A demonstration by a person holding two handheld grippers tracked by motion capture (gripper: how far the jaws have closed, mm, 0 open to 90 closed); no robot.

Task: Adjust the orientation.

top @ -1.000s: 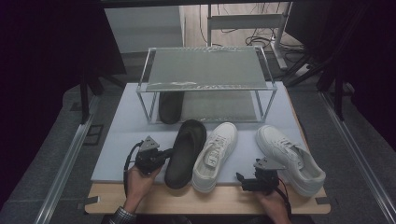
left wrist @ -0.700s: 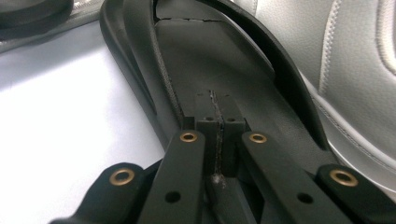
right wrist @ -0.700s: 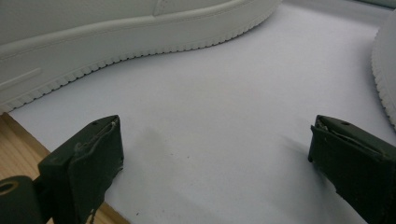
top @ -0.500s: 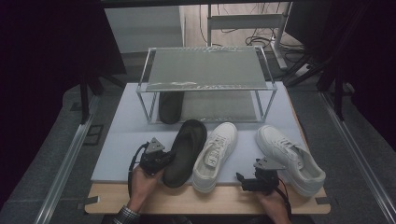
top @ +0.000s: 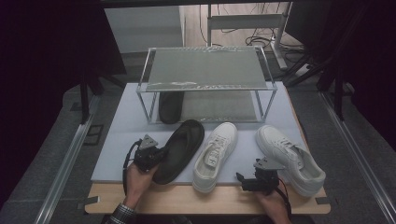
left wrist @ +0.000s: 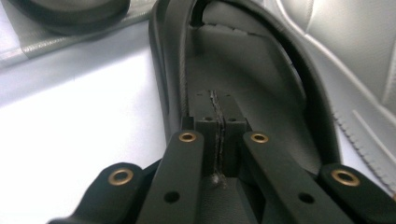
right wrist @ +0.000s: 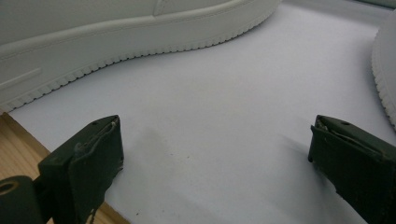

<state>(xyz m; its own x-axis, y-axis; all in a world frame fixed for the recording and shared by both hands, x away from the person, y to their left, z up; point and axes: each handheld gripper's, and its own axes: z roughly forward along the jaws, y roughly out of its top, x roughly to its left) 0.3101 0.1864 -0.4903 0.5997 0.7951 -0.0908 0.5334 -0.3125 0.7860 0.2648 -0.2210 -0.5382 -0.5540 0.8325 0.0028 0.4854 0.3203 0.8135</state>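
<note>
At 7 o'clock on the mat (top: 116, 135) my left claw (left wrist: 218, 122) is pinched narrow on the sandal (top: 180, 148) rim | right claw (top: 243, 181) wide, empty, at 5 | done: one sandal (top: 170, 106) under rack (top: 205, 70) | left, I judge: this sandal, two sneakers (top: 215, 155) (top: 289, 157).

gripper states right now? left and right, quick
Left gripper: shut, jaws pressed together over the black slipper, gripping nothing visible.
Right gripper: open, empty, over the mat between the white sneakers.
</note>
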